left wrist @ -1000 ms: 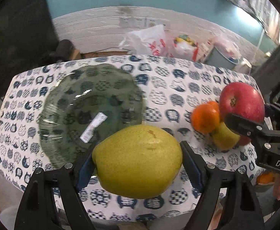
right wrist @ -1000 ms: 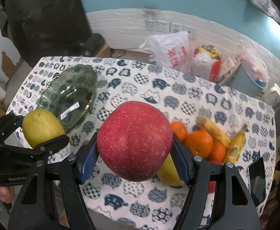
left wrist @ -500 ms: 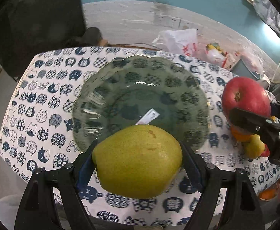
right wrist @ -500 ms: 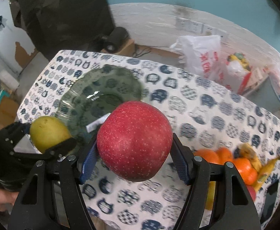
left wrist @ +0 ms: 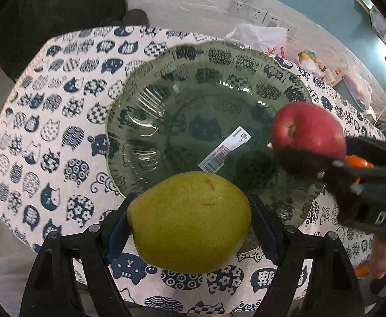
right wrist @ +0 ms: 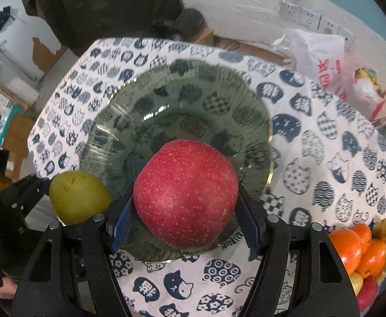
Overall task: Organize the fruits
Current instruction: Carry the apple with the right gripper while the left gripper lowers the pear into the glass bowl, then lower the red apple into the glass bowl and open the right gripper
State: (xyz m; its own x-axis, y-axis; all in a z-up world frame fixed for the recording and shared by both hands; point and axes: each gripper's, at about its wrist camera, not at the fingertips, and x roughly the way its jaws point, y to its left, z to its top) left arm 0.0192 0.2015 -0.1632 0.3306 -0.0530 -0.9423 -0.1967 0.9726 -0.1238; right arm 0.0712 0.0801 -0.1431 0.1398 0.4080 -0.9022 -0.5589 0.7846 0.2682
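Note:
A yellow-green pear point(left wrist: 189, 222) is clamped between the blue pads of my left gripper point(left wrist: 190, 227), which hangs above the near rim of a green glass plate point(left wrist: 166, 111) with a barcode sticker in its middle. My right gripper point(right wrist: 185, 206) is shut on a red apple point(right wrist: 185, 194) and hovers over the near part of the same plate point(right wrist: 182, 100). In the left wrist view the apple point(left wrist: 307, 129) shows over the plate's right side. The pear point(right wrist: 78, 196) appears at the plate's left edge in the right wrist view.
The plate rests on a cat-print tablecloth point(left wrist: 47, 111). A pile of oranges point(right wrist: 356, 245), bananas and other fruit lies at the table's right. White plastic bags point(right wrist: 322, 60) and boxes sit on the floor beyond the table. A hand point(left wrist: 382, 259) holds the right gripper.
Both grippers moved from the table's right and front over the green plate and sank toward it, still carrying the pear and the apple. The fruit pile slid to the right edge of view.

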